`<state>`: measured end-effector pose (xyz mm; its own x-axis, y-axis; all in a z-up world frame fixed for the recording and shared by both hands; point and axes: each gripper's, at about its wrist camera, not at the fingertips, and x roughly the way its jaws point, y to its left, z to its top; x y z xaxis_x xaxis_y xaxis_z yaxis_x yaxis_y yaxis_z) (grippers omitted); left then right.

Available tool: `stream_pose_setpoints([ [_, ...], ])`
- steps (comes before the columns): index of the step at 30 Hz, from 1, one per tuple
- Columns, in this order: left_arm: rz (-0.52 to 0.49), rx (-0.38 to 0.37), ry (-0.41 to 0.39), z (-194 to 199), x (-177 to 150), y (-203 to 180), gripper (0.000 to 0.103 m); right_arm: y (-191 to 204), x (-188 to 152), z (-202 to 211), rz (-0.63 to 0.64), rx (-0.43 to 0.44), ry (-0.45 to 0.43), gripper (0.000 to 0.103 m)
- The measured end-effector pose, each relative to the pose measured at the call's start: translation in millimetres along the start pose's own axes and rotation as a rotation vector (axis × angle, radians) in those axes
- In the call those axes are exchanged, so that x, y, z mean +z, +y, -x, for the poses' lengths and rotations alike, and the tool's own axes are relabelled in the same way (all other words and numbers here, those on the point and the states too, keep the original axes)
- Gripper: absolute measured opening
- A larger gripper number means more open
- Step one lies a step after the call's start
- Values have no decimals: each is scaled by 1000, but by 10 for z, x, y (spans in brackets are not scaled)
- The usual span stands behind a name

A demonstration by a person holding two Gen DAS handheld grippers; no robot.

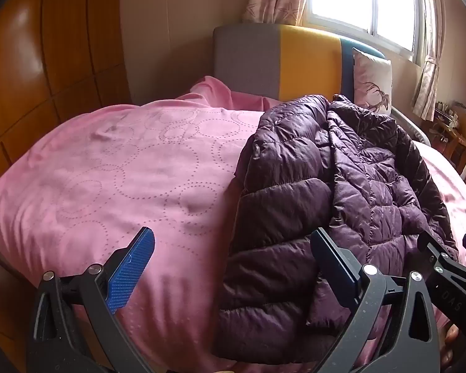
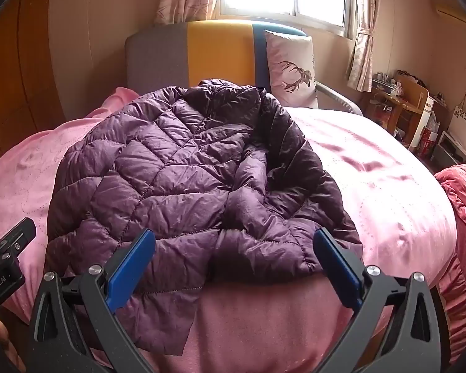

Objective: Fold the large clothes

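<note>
A purple quilted puffer jacket [image 2: 186,180] lies crumpled on the pink bed cover [image 2: 372,186], its hem near the bed's front edge and one part hanging over it. It also shows in the left wrist view [image 1: 326,186] on the right side of the bed. My right gripper [image 2: 233,245] is open, its blue pads wide apart just above the jacket's hem. My left gripper [image 1: 233,242] is open and empty over the jacket's left edge and the pink cover [image 1: 124,171]. The right gripper shows at the left view's right edge [image 1: 444,248].
A grey, yellow and blue headboard [image 2: 202,52] and a deer-print pillow [image 2: 292,68] stand at the far end. A wooden wardrobe [image 1: 31,77] lines the left. A cluttered desk [image 2: 400,99] and a red ruffled blanket [image 2: 463,192] are on the right.
</note>
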<state>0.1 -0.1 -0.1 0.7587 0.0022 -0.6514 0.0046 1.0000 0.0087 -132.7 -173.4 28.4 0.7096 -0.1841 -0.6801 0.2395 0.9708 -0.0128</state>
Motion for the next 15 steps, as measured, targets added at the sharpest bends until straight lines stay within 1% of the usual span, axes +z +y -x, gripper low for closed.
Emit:
stream_pose_setpoints([
  [12, 5, -1, 0, 0, 4, 1, 99, 30, -19, -6, 8, -5, 5, 101],
  [15, 12, -5, 0, 17, -5, 35, 99, 45, -32, 49, 14, -7, -5, 101],
])
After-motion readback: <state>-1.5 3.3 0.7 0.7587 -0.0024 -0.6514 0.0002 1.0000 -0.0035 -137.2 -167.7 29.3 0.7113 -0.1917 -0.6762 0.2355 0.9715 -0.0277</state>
